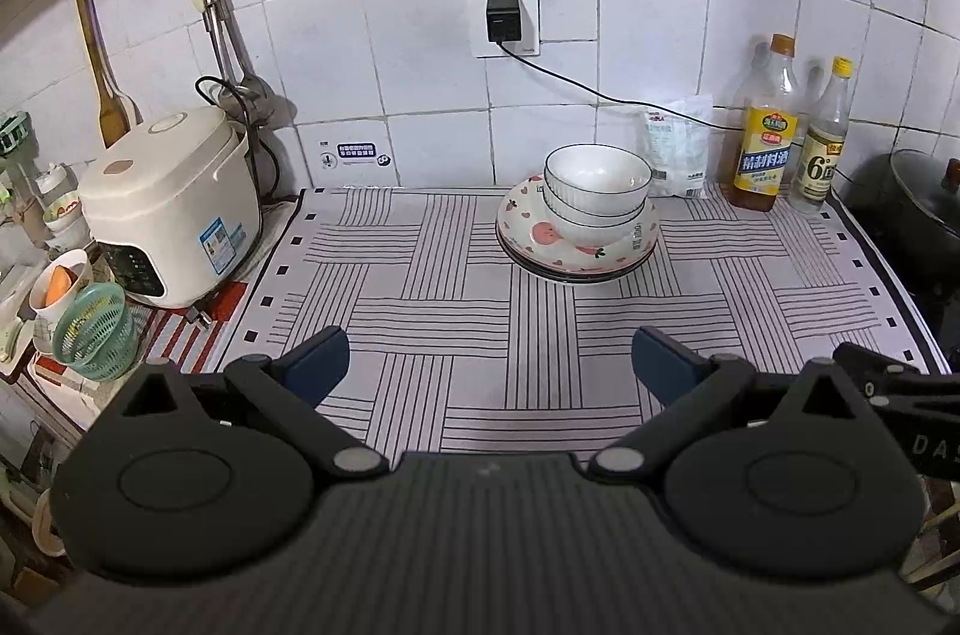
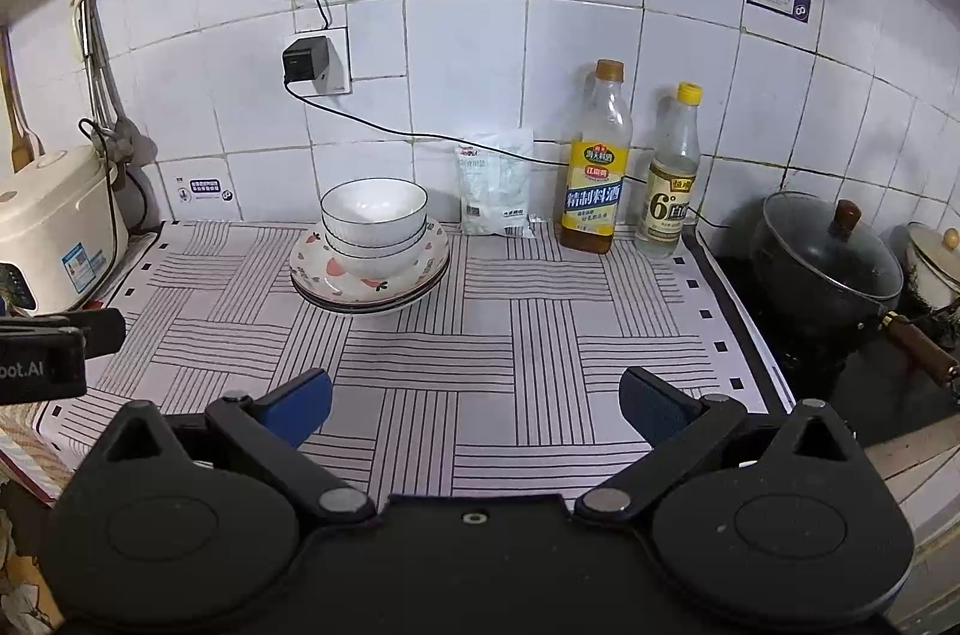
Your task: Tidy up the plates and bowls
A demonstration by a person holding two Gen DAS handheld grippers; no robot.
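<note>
Now, tools: left tool point(image 1: 490, 359) and right tool point(image 2: 475, 404) both spread apart, empty.
Risk: bowls point(image 1: 596, 191) ahead could slide off plates point(image 1: 540, 239) if nudged.

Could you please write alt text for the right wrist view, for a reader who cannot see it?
The open right gripper hovers over a striped mat, empty, facing stacked white bowls nested on a pile of plates near the tiled wall. Two bottles and a white bag stand behind; a dark lidded pot sits right.
</note>
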